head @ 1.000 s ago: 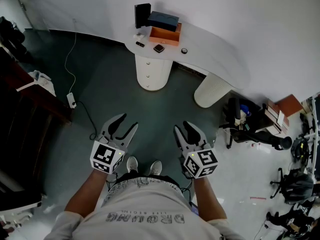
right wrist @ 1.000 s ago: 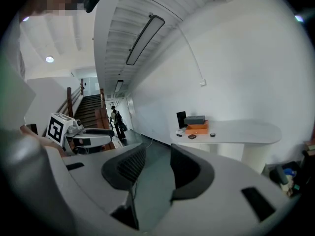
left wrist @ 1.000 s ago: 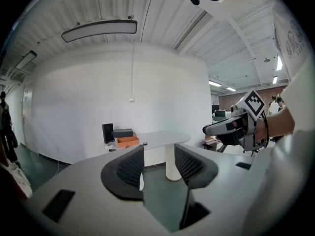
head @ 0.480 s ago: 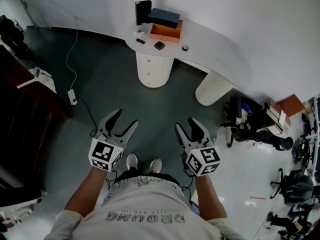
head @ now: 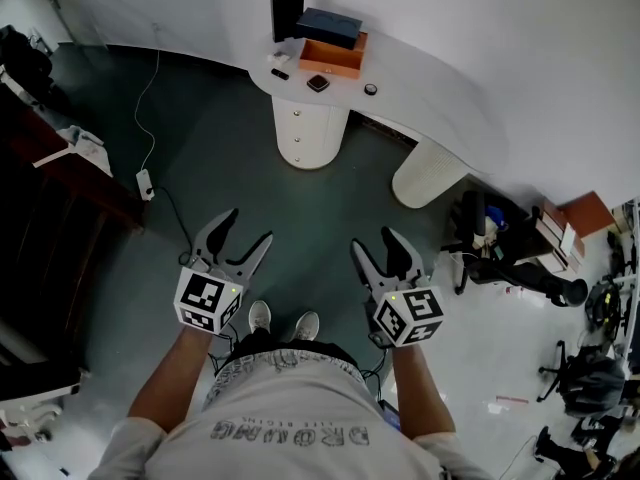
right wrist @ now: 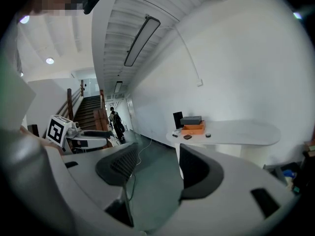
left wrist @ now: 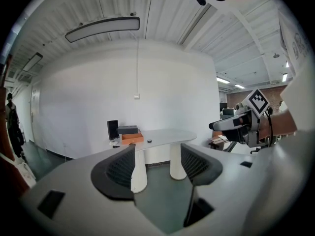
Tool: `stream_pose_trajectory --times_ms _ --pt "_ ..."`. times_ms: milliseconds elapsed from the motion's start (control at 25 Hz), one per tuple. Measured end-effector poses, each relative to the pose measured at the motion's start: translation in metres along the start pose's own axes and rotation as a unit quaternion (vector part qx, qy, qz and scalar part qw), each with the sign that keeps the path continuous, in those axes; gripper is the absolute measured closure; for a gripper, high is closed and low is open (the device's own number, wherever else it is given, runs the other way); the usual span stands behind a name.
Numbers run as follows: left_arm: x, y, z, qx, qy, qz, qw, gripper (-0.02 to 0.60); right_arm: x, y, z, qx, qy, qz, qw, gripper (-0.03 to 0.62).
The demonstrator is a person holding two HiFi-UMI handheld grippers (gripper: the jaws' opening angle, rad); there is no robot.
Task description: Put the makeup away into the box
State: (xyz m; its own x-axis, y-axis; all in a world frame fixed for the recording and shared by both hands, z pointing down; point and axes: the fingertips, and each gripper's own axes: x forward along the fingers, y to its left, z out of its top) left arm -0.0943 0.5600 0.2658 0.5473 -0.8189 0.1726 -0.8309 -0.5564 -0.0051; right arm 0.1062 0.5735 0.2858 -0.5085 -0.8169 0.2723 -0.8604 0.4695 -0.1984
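Far ahead, a white curved table (head: 430, 108) carries an orange open box (head: 335, 58) with a dark lid (head: 328, 27) behind it and a black upright case (head: 285, 16) to its left. On the tabletop near the box lie a dark square compact (head: 318, 83), a small round pot (head: 370, 89) and a small dark stick (head: 280, 73). My left gripper (head: 248, 230) and right gripper (head: 377, 245) hover over the grey floor, well short of the table. The jaws of both have just been opening and hold nothing. The box (left wrist: 132, 138) (right wrist: 193, 129) shows small in both gripper views.
A white cable and power strip (head: 143, 183) trail over the floor at left, beside dark furniture (head: 50, 198). Office chairs and clutter (head: 510, 258) crowd the right. The table stands on two white cylinder legs (head: 310, 133). A staircase (right wrist: 93, 114) shows behind the left gripper (right wrist: 74, 132).
The jaws of both grippers have spread wider apart, with nothing in them. The right gripper has shifted slightly; the left has stayed about where it was.
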Motion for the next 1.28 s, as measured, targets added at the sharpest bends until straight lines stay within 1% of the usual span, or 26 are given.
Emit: stream_pose_trajectory --times_ms 240,400,760,1000,1280 --pt "0.012 -0.006 0.003 0.0 0.001 0.008 1.0 0.285 0.0 -0.015 0.001 0.003 0.001 0.007 1.0 0.315" --pt "0.022 -0.003 0.009 -0.001 -0.002 0.01 1.0 0.285 0.007 -0.023 0.008 0.002 -0.001 0.009 1.0 0.315" --pt "0.044 0.005 0.009 -0.004 -0.004 0.001 1.0 0.285 0.022 -0.035 0.011 0.003 0.003 0.004 1.0 0.316" --pt "0.066 0.035 0.004 -0.009 -0.004 -0.004 0.9999 0.285 0.057 -0.041 0.013 0.004 0.012 0.0 1.0 0.316" --pt "0.104 0.086 0.005 -0.016 0.003 -0.012 0.9998 0.285 0.118 -0.048 0.026 0.003 0.022 -0.005 1.0 0.316"
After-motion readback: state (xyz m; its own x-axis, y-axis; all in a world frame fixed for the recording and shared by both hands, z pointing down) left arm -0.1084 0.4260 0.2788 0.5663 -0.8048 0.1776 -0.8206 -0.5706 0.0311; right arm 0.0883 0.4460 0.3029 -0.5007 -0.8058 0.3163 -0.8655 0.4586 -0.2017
